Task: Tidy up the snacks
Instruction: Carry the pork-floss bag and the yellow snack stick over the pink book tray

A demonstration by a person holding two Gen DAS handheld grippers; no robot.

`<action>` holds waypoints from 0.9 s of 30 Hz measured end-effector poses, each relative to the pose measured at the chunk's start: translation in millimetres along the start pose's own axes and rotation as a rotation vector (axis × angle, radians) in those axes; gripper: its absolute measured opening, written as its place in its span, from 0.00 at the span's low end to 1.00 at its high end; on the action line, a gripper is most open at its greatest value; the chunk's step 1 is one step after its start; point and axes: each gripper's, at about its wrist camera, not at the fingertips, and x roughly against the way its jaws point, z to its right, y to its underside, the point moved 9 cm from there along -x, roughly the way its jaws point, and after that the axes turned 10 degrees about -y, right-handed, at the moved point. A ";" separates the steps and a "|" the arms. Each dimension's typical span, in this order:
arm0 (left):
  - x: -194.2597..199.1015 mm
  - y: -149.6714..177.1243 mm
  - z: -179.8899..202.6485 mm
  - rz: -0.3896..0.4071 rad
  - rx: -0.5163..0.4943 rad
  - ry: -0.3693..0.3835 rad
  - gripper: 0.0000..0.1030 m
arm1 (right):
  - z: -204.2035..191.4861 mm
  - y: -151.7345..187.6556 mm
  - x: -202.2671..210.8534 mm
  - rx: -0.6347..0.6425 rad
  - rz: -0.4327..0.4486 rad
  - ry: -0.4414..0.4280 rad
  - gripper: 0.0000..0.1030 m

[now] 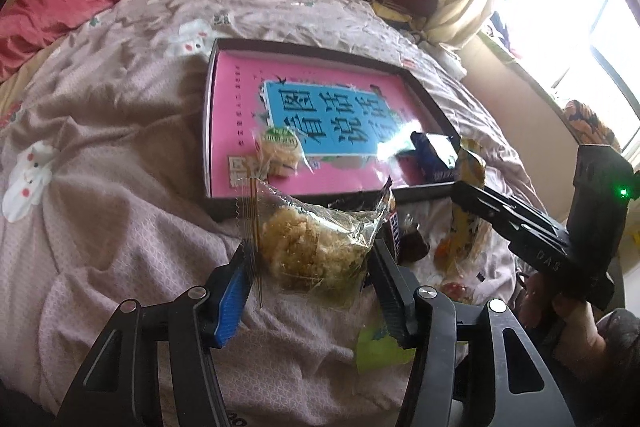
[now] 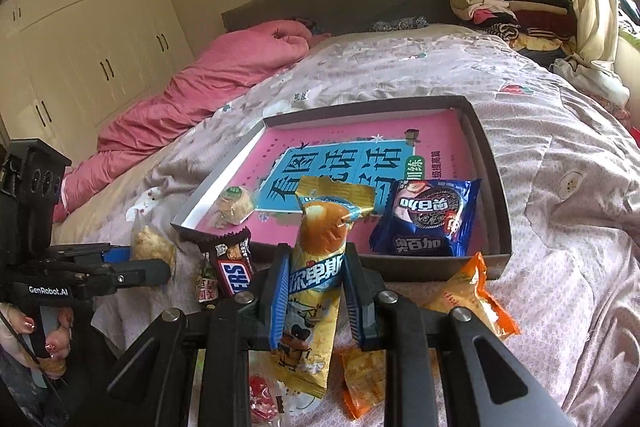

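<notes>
On a rumpled bed, shallow box, white wardrobes, curtained window

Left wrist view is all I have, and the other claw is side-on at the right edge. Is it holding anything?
Observer: Yes. The right claw is shut on a long yellow snack pack, gripped across its middle, just in front of the tray.
Operator: Glare hides the tray's near right corner. What's there?
Observer: A blue cookie pack, lying flat inside the tray by the front wall.
Operator: Anything loose that I'm missing?
Observer: An orange packet on the bedspread, outside the tray, just right of the right claw.
</notes>
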 end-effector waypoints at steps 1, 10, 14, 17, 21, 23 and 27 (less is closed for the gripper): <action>1.1 -1.5 -0.3 0.007 0.001 -0.005 0.57 | 0.4 -0.5 0.7 -0.001 0.004 0.000 0.25; 9.1 -7.8 -2.6 0.034 0.017 -0.013 0.57 | 2.8 -4.7 6.5 -0.015 0.026 -0.007 0.25; 12.5 -10.5 -2.7 0.045 0.024 -0.016 0.57 | 4.9 -7.3 9.0 -0.027 0.039 -0.009 0.25; 12.9 -13.4 -1.2 0.050 0.028 -0.016 0.57 | 6.5 -9.1 11.1 -0.048 0.052 -0.025 0.25; 14.0 -17.1 0.9 0.059 0.028 -0.018 0.57 | 10.7 -10.5 13.7 -0.074 0.066 -0.031 0.25; 15.2 -19.3 1.5 0.064 0.031 -0.017 0.57 | 12.1 -12.2 15.8 -0.081 0.076 -0.032 0.25; 16.6 -24.1 -0.2 0.072 0.040 -0.020 0.57 | 11.3 -14.8 17.1 -0.077 0.086 -0.030 0.25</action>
